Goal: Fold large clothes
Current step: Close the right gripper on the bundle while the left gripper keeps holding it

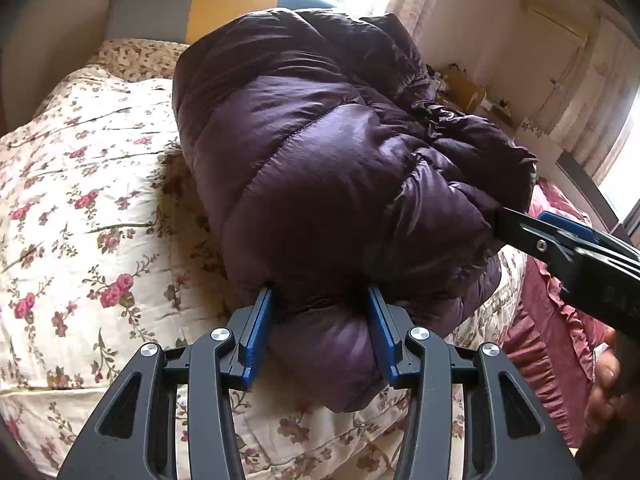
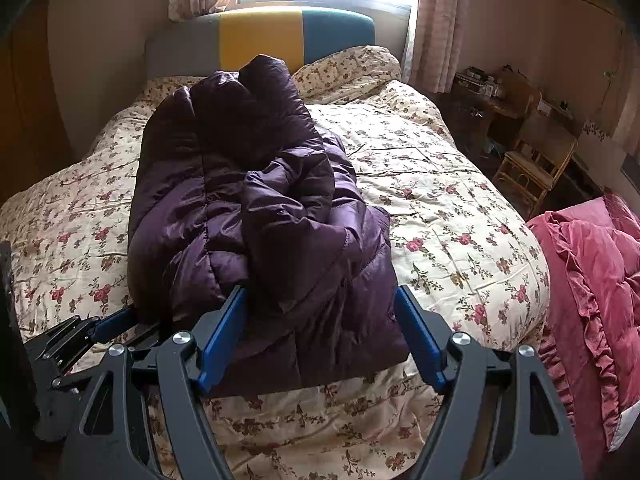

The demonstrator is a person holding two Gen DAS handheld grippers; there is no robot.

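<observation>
pinching the near hem of the purple down jacket, left gripper anchors the fold on the floral quilt; right gripper straddles it, jaws apart, gripping nothing.

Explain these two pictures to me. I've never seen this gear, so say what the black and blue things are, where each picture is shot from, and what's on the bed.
No robot here: a person holds a two-finger tool in each hand, with a camera on each looking along its fingers. One picture is from the left tool, which is clamped on a fold of the purple puffer jacket. The other is from the right tool, whose pads straddle the jacket's near edge without clearly squeezing it. The jacket lies bunched on a floral quilt; a pink quilt sits to the right.
</observation>
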